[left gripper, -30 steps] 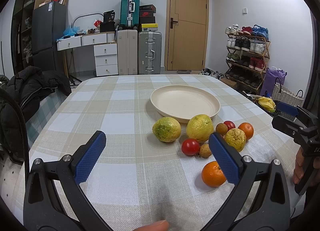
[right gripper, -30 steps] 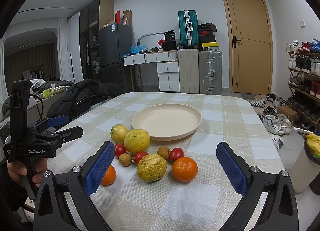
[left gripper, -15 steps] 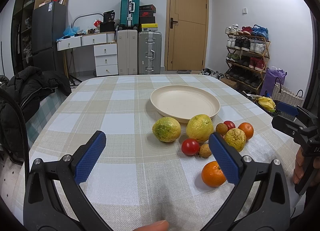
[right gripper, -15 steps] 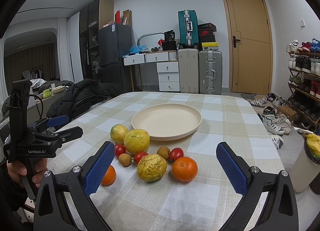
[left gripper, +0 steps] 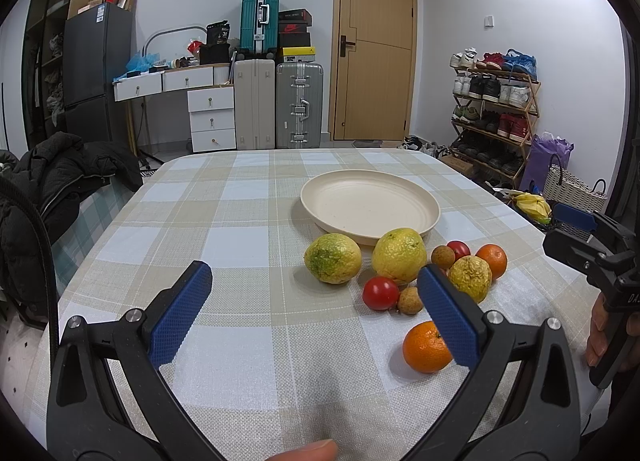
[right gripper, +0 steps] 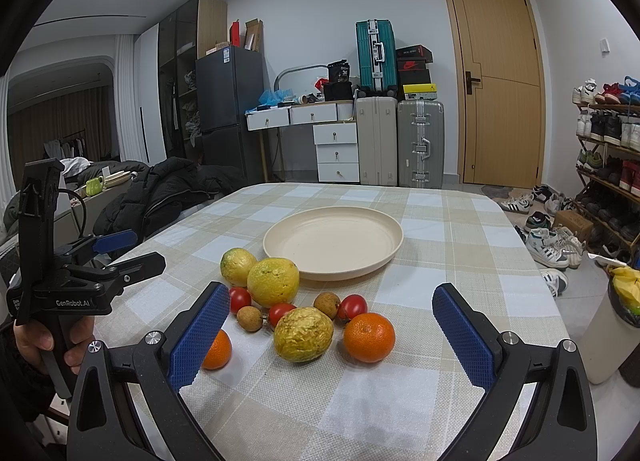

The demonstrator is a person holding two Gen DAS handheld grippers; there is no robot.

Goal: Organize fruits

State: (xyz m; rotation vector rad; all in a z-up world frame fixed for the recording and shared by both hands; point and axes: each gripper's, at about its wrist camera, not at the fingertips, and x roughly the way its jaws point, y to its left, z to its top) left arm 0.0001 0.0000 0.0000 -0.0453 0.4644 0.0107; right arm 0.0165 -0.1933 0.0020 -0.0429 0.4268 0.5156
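Note:
An empty cream plate [left gripper: 370, 205] [right gripper: 334, 239] sits mid-table on the checked cloth. In front of it lies a cluster of fruit: a green-yellow citrus [left gripper: 332, 258] [right gripper: 238, 266], a large yellow citrus [left gripper: 399, 255] [right gripper: 273, 281], a wrinkled yellow fruit [left gripper: 469, 278] [right gripper: 303, 334], two oranges [left gripper: 426, 347] [right gripper: 369, 337], red tomatoes [left gripper: 380, 292] [right gripper: 353, 306] and small brown longans [left gripper: 410, 300] [right gripper: 249, 318]. My left gripper [left gripper: 316, 315] hovers open, low over the near cloth. My right gripper [right gripper: 330, 335] is open too, with the wrinkled fruit and an orange seen between its fingers.
Beyond the table stand suitcases [left gripper: 298, 105], white drawers [left gripper: 210, 117], a dark fridge [left gripper: 96, 73] and a wooden door [left gripper: 374, 49]. A shoe rack [left gripper: 494, 109] lines the right wall. A black jacket [left gripper: 60, 177] is draped on a chair at the left edge.

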